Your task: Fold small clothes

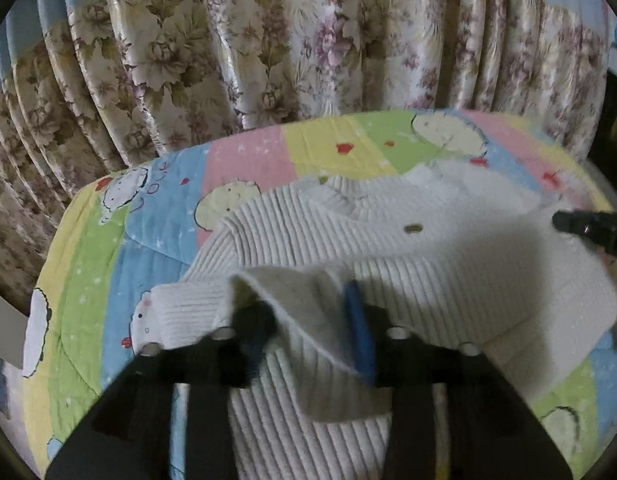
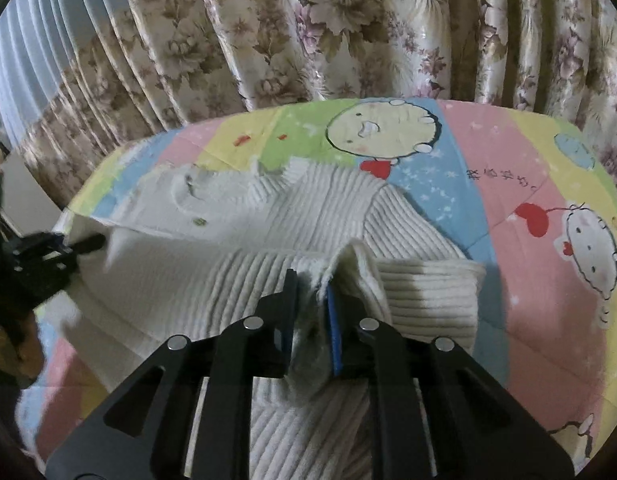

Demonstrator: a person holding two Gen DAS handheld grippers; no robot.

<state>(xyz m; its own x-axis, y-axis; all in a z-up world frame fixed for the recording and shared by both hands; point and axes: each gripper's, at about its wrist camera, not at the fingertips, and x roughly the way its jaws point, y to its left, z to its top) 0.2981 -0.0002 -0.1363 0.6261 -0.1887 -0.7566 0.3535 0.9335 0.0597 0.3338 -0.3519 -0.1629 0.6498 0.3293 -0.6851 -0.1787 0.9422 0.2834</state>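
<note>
A small white ribbed sweater (image 1: 388,232) lies on a pastel cartoon quilt (image 1: 244,160), collar toward the far side. My left gripper (image 1: 308,312) has its jaws spread, with a fold of the sweater's left edge draped between them. My right gripper (image 2: 310,292) is shut on a raised fold of the sweater (image 2: 268,220) at its right side, next to the folded-in sleeve (image 2: 428,292). Each gripper shows at the other view's edge: the right one in the left wrist view (image 1: 588,228), the left one in the right wrist view (image 2: 68,248).
Floral curtains (image 1: 268,40) hang close behind the quilt's far edge. The quilt (image 2: 528,200) extends to the right of the sweater. A dark object (image 2: 8,320) sits at the left edge of the right wrist view.
</note>
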